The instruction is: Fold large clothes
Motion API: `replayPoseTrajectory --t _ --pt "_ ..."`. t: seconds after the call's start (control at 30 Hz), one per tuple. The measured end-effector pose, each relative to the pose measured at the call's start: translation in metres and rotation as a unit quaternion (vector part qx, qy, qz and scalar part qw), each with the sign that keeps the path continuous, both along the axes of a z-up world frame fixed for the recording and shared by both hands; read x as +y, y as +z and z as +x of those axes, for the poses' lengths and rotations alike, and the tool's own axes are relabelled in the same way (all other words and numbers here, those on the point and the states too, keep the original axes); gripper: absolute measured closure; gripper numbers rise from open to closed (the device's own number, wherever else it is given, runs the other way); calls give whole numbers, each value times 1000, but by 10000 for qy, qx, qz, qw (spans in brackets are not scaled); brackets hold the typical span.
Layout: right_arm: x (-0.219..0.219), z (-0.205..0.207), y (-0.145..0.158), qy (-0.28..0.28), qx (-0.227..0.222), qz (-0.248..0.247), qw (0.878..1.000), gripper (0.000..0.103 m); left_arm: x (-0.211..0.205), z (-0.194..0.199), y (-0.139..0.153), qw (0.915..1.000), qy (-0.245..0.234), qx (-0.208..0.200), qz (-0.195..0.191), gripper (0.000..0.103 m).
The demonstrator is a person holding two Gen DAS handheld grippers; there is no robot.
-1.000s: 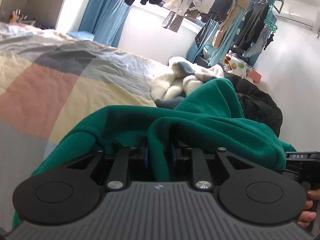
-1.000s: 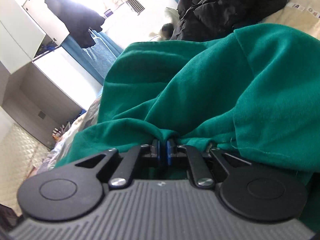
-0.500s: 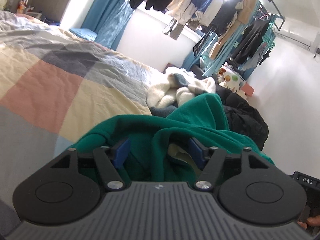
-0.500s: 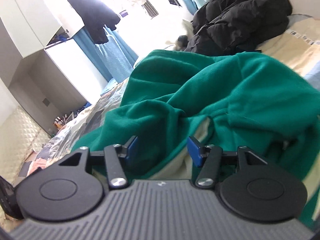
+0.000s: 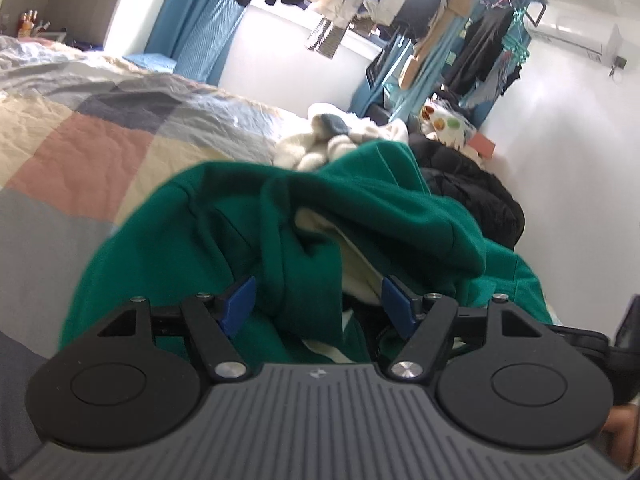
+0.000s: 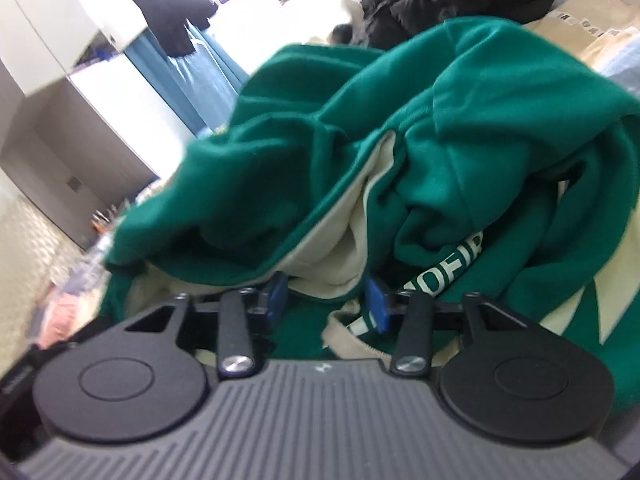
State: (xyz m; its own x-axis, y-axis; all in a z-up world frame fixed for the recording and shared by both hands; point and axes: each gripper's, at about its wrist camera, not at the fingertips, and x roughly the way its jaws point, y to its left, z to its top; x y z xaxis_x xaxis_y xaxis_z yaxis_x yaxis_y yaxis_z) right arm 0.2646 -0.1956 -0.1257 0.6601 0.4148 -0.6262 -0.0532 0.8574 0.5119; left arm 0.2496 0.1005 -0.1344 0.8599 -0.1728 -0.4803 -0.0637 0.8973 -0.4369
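Note:
A large green hooded sweatshirt (image 5: 200,232) with a cream lining lies crumpled on the bed. In the left wrist view my left gripper (image 5: 316,304) stands open, its blue pads wide apart; a green fold rises between them and neither pad presses on it. In the right wrist view the same sweatshirt (image 6: 480,120) shows white lettering on a green band. My right gripper (image 6: 326,300) has its jaws closing, with a flap of cream lining (image 6: 340,240) hanging between the pads, and no pad visibly presses on it.
A checked bedspread (image 5: 80,140) stretches to the left. Behind the sweatshirt lie a white fluffy garment (image 5: 312,148) and a black jacket (image 5: 480,196). Clothes hang on a rack (image 5: 460,20) by the window. A white wall stands close on the right, and a wardrobe (image 6: 80,120) is in the right wrist view.
Both grippers were shut on green fabric a second ago and have let it go. Both have drawn back, and the sweatshirt has slumped. The right jaws are narrower than half a second ago.

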Motion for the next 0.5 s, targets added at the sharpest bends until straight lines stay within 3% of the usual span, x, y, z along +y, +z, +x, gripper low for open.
replayPoseTrajectory --t 0.13,0.27,0.5 --pt "6 22 -17 -171 84 -60 9998 67 -1 9 -15 9994 -18 282 -194 29" --pt "9 36 -24 -199 -15 -11 9998 88 -3 18 -26 9990 -50 414 -182 29" --pt "-3 21 19 -34 -753 728 9945 91 -7 29 -41 9980 83 495 -384 28"
